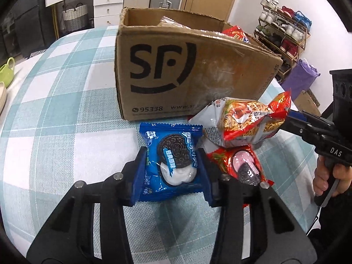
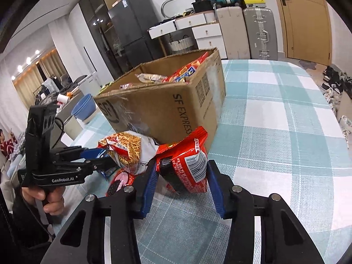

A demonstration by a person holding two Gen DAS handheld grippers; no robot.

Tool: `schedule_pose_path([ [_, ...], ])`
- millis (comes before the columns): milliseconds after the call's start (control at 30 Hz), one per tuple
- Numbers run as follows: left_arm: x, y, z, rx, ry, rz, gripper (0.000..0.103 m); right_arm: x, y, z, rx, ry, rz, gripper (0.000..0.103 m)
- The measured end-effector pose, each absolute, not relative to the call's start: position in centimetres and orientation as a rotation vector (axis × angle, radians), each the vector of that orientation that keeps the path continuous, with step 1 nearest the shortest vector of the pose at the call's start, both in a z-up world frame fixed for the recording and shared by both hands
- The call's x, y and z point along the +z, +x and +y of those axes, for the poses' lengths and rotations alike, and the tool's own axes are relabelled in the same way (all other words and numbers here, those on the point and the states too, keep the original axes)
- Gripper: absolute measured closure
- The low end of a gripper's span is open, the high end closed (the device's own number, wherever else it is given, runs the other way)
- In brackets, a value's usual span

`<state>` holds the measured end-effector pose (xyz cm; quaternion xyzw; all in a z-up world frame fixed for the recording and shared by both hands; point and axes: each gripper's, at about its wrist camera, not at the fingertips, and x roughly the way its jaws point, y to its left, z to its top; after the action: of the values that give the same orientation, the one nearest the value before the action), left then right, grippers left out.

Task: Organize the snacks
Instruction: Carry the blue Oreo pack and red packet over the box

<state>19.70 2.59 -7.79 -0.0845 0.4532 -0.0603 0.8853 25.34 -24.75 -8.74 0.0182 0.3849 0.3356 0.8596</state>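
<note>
My left gripper [image 1: 172,171] is shut on a blue Oreo packet [image 1: 171,160], low over the checked tablecloth. My right gripper [image 2: 181,176] is shut on a red-and-white noodle snack bag [image 2: 187,165]; in the left wrist view that bag [image 1: 242,121] hangs from the right gripper's fingers [image 1: 292,121] just in front of the box. A red Oreo packet [image 1: 239,165] lies on the cloth under it. The open SF cardboard box [image 1: 187,70] stands behind, with several snack packets [image 2: 176,74] inside.
The table has a teal and white checked cloth [image 2: 275,121]. Green and beige bowls [image 1: 6,72] sit at its left edge. Blue bowls [image 2: 82,107] stand beyond the box. Suitcases, drawers and a shoe rack [image 1: 283,33] stand around the room.
</note>
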Motion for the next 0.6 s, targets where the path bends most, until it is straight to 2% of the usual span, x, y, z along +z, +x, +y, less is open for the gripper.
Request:
schedule_pose_path([
  [600,-0.7,14.4,4.0,-0.08,-0.202,0.781,0.063,-4.4,23.4,-26.3,0.682,0.103,0.681,0.058],
])
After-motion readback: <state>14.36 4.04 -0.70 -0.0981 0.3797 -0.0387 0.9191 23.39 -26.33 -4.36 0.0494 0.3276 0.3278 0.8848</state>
